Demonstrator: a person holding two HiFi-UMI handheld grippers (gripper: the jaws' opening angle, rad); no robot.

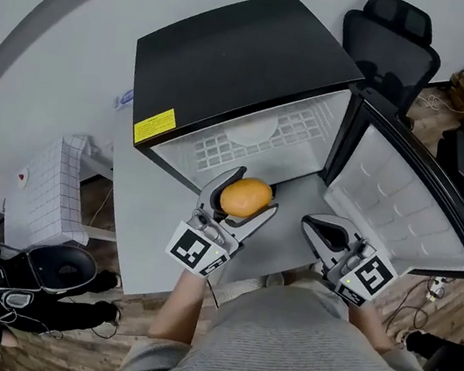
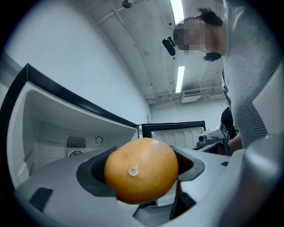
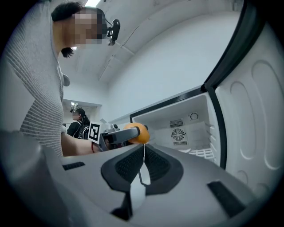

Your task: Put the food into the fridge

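Orange, round, dimpled, clamped in left gripper.

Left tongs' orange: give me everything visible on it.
The orange is round, yellow-orange and smooth-skinned, with fine speckles and a soft sheen. A small pale stem scar faces the left gripper's camera. It looks whole. The left tongs clamp it between dark ribbed pads, in front of the open fridge, touching nothing else.

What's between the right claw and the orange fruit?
Only bare grey surface, in the head view, between the shut right claw and the round orange fruit held in the left claw.
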